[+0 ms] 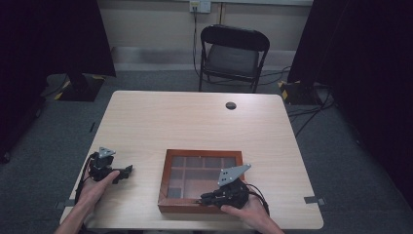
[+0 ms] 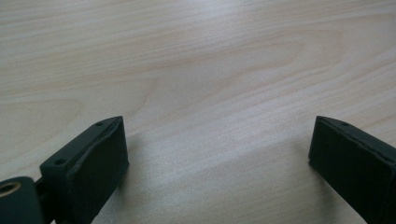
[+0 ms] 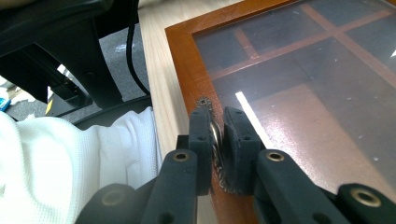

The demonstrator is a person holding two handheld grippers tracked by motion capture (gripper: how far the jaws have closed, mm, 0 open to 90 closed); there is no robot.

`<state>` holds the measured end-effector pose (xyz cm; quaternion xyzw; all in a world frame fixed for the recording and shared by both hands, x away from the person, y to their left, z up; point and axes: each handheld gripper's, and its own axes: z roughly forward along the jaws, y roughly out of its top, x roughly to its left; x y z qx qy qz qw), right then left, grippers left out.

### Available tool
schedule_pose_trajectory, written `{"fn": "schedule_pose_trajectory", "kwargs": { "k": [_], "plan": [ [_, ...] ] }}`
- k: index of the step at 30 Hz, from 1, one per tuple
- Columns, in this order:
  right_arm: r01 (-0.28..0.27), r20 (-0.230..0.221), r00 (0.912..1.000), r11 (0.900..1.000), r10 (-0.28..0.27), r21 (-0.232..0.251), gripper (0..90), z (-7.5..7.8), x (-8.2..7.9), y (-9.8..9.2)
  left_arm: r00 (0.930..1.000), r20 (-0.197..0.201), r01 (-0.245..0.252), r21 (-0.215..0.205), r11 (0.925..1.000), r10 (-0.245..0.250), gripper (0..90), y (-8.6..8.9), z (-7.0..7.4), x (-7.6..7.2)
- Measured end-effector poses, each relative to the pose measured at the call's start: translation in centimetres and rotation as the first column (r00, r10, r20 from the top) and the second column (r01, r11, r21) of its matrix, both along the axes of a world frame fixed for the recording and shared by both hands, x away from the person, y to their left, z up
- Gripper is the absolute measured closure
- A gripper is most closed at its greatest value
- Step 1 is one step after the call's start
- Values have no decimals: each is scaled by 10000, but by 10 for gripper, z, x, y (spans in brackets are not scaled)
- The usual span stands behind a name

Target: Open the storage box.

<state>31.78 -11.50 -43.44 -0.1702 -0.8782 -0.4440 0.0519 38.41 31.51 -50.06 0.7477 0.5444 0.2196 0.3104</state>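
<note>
High view, table (image 1: 195,122): a pale wood table in the middle of the frame, on grey floor.
High view, box (image 1: 168,168): a brown wooden box with a dark glass lid, low in the middle of the frame, split into small parts by wood strips.
High view, left gripper (image 1: 127,170): low left of the frame, on bare table, well apart from the box.
High view, right gripper (image 1: 203,199): low in the frame, right of the middle, at the near edge of the box.
High view, chair (image 1: 234,53): a black folding chair at the top middle, behind the table.
High view, round hole (image 1: 231,105): a small dark circle on the table near its far edge.
High view, cables (image 1: 311,105): black wires on the floor at the right.
Left gripper view, jaws: wide apart, one low left and one low right, with only bare table between them.
Right gripper view, jaws: pressed together on a small metal latch (image 3: 215,135) with a frilly edge, low in the middle of the frame.
Right gripper view, latch spot: on the brown frame of the box, at its edge.
Right gripper view, sleeve (image 3: 70,163): white cloth at the lower left, beside the table edge.
Right gripper view, dark shape (image 3: 60,51): black and blurry at the upper left; I cannot tell what it is.
Writing: none that I can read.
</note>
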Motion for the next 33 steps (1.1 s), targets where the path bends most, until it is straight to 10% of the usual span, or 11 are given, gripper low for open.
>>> {"fn": "schedule_pose_trajectory", "kwargs": {
  "k": [24, 33],
  "plan": [
    [-218, 60, 9997, 9996, 217, 163, 829, 26, 8, -2, 9959, 271, 871, -399, 9954, -861, 167, -14, 15, -10],
    [-242, 180, 9996, 9996, 240, 150, 830, 35, 10, -1, 9669, 1081, 2393, -716, 9683, -2310, 170, -43, 30, -27]
  ]
}}
